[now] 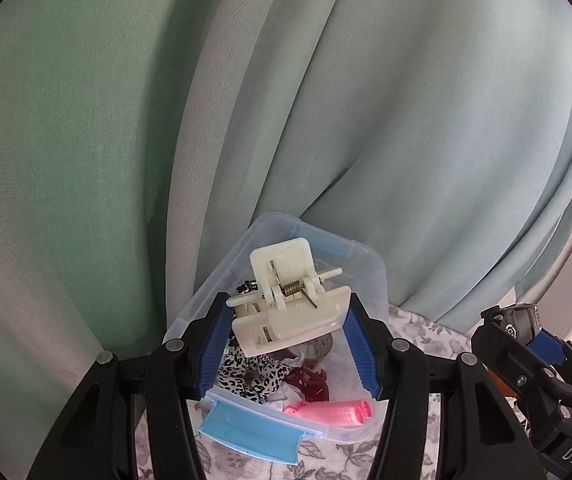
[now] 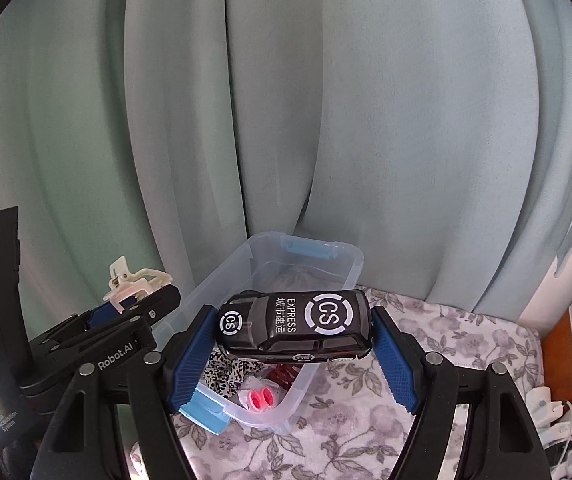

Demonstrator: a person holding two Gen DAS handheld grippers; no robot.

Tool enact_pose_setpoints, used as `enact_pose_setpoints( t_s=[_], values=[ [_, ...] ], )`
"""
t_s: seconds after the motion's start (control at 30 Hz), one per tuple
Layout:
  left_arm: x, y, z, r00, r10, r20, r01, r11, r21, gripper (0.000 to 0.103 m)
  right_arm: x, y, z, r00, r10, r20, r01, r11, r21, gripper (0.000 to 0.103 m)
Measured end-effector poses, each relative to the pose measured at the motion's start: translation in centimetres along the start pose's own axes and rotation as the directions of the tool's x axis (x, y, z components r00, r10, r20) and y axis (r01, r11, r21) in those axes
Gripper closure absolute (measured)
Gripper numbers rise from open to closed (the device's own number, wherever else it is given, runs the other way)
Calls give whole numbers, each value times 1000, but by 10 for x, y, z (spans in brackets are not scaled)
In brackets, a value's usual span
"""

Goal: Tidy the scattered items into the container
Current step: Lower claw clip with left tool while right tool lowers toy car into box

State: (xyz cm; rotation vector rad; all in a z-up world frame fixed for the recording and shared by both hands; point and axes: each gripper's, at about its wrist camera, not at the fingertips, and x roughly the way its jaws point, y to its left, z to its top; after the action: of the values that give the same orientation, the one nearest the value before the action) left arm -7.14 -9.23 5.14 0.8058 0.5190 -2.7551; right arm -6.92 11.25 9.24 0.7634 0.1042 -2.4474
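Printed in white on the roof of the black toy van (image 2: 296, 330): "CS", "EXPRESS", Chinese characters. Printed on the black left tool (image 2: 125, 312): "Robot.AI", "Data Acquisition System".

Cream-white hair claw clip (image 1: 286, 300) with a brownish metal spring; black toy van (image 2: 298, 328) printed with white "CS EXPRESS" lettering and ring logos. Clear container (image 2: 326, 264) with sky-blue latches, holding a black-and-white leopard-print cloth (image 1: 249, 376), a dark red clip (image 1: 312, 384) and a pink hair roller (image 1: 334, 412). Left tongs (image 1: 286, 352) and right tongs (image 2: 294, 360): black frames, blue ribbed pads. Cloth cover (image 2: 426, 360): white with grey floral print. Curtain (image 2: 286, 100): pale green-blue.
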Motion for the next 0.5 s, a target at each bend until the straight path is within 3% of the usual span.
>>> enact_pose_setpoints(
  t_s=[0.5],
  values=[
    [40, 13, 6, 998, 19, -53, -21, 1000, -23, 45, 49, 4, -8, 996, 35, -84, -37, 999, -15, 24]
  ],
)
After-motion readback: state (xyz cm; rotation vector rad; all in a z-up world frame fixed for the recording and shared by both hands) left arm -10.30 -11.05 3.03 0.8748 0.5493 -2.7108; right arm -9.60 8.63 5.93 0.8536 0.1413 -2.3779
